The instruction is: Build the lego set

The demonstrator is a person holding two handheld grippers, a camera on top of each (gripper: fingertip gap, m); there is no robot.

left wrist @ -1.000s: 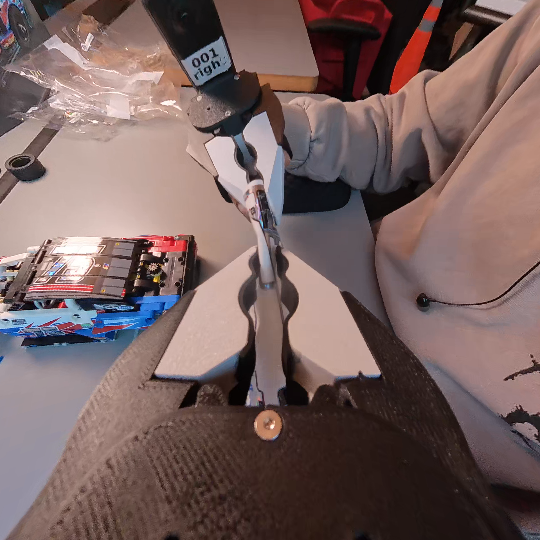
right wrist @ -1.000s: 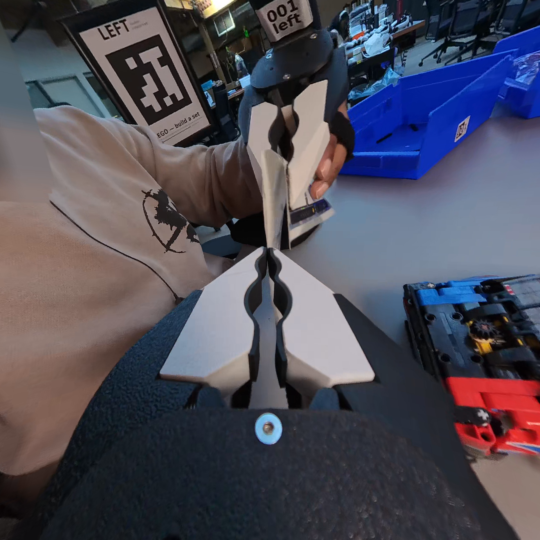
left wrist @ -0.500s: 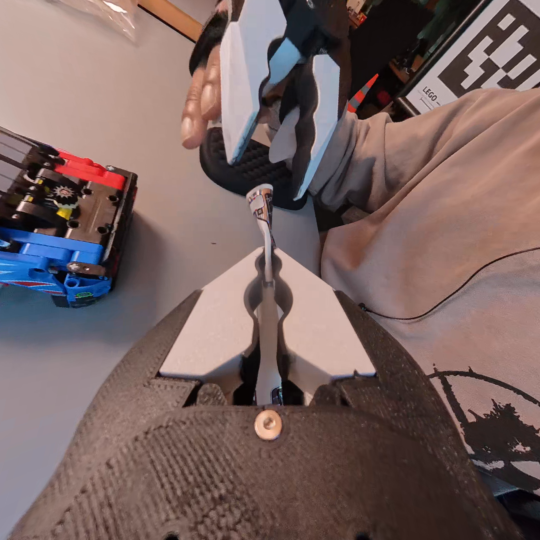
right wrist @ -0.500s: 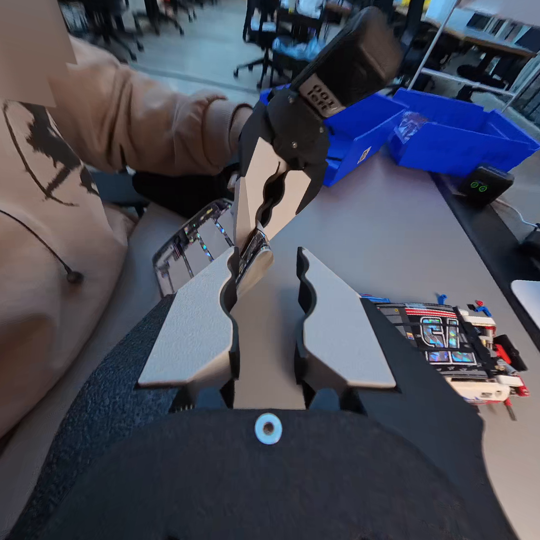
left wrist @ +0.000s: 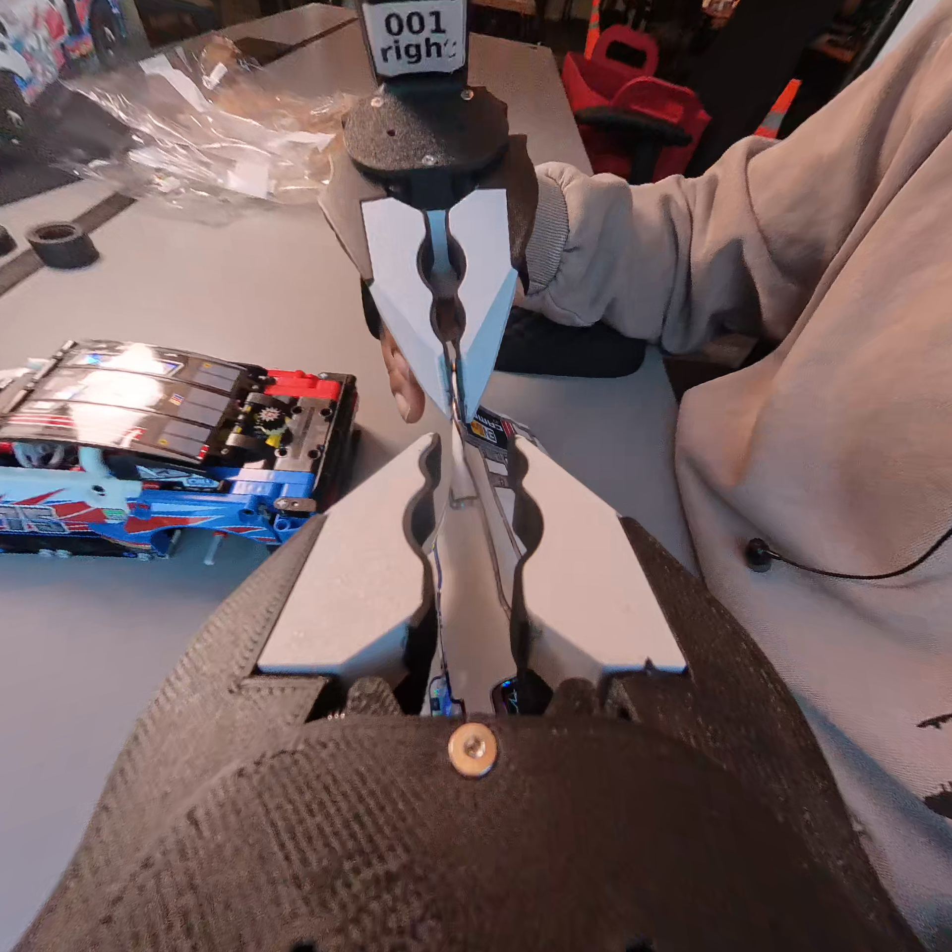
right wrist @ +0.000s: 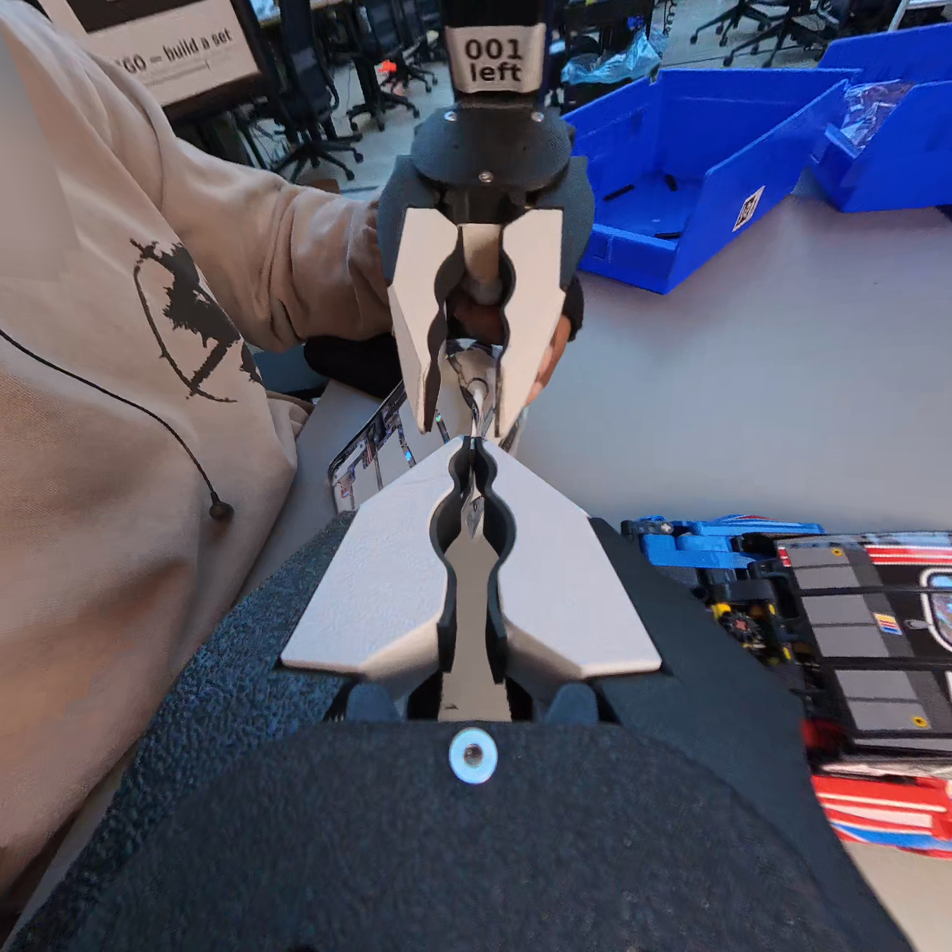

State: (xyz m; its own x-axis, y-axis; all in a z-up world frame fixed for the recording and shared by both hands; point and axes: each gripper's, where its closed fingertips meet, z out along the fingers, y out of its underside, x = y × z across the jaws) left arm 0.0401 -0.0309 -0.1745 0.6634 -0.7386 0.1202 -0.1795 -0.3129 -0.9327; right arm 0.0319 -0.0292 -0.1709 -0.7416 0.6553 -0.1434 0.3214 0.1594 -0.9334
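Observation:
A sticker sheet [left wrist: 488,428] hangs in the air between my two grippers; it also shows in the right wrist view [right wrist: 371,458]. My right gripper [right wrist: 471,443] is shut on the sheet's near edge, tip to tip with my left gripper [right wrist: 463,427]. My left gripper [left wrist: 476,443] has its fingers apart, and the sheet runs loosely between them. The right gripper [left wrist: 453,407] points down at it from above. The blue, black and red lego car [left wrist: 154,438] rests on the grey table to the left; it also shows in the right wrist view [right wrist: 850,618].
Clear plastic bags [left wrist: 206,129] and a loose black tyre [left wrist: 62,244] lie at the far left of the table. Blue bins [right wrist: 721,180] stand at the far side. A person in a beige sweatshirt [left wrist: 772,360] sits close, beside a black pad [left wrist: 566,350].
The right gripper was open half a second ago and has shut on the sheet. The left gripper, shut on the sheet before, has parted its fingers.

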